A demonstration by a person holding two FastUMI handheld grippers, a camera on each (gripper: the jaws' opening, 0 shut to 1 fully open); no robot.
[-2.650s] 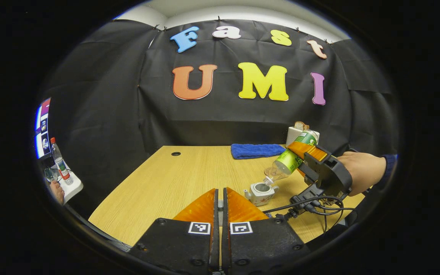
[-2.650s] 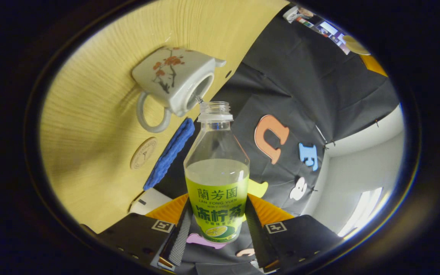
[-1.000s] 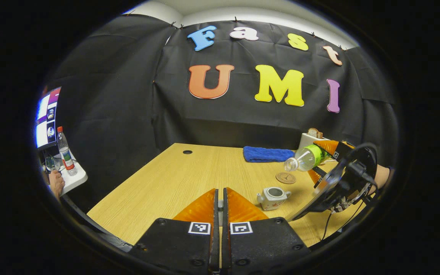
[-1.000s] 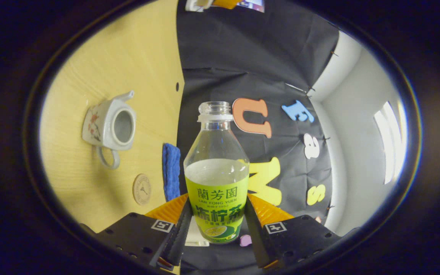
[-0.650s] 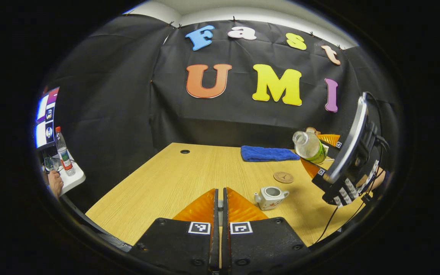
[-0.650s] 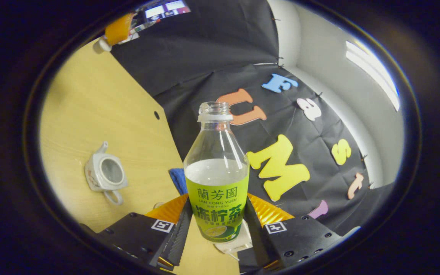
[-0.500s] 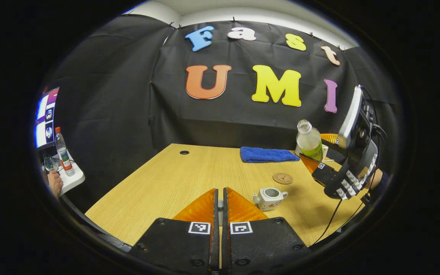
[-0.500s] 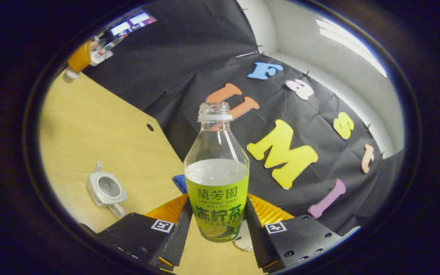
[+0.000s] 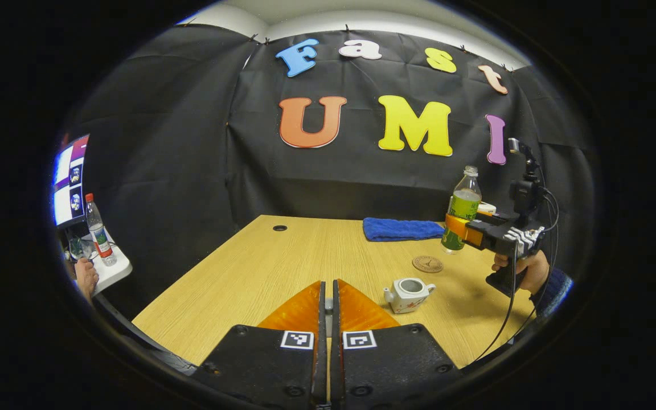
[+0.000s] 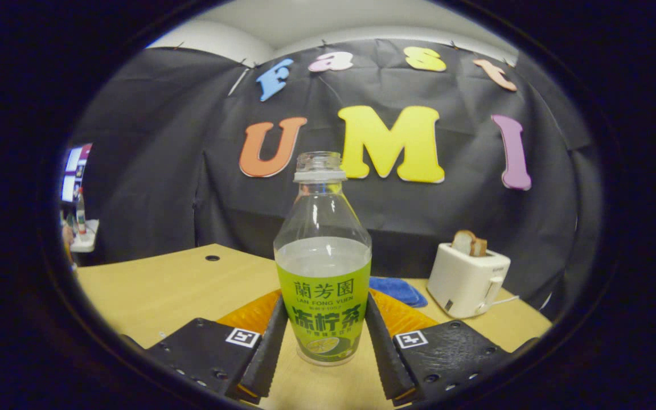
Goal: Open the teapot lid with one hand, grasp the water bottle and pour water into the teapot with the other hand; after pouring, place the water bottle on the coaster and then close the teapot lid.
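Step in hand: pouring looks finished; the bottle is on its way to the coaster.

Right gripper (image 10: pixel 323 347) clamps the water bottle (image 10: pixel 323 267) by its labelled lower body, a finger pressed on either side. In the left gripper view the same bottle (image 9: pixel 463 208) sits right of centre, lifted off the table (image 9: pixel 282 259), up and to the right of the coaster (image 9: pixel 427 263). Long axis vertical, open neck pointing up, base down. Partly full, no cap.

Teapot (image 9: pixel 409 294) stands lower right of centre in the left gripper view, mouth uncovered, spout to frame left, handle to the right. Coaster lies just beyond it, bare.

Left gripper (image 9: pixel 328 307), bottom centre, has its jaws nearly together; something small seems pinched in the slit, probably the lid, but I cannot tell.

Next move, as I judge it: bring the bottle down and left over the coaster, keep it plumb, land the base flat on the disc, then release. Lid goes back after.

Blue cloth (image 9: pixel 402 229) and toaster (image 10: pixel 467 279) at the table's far side, out of the way.
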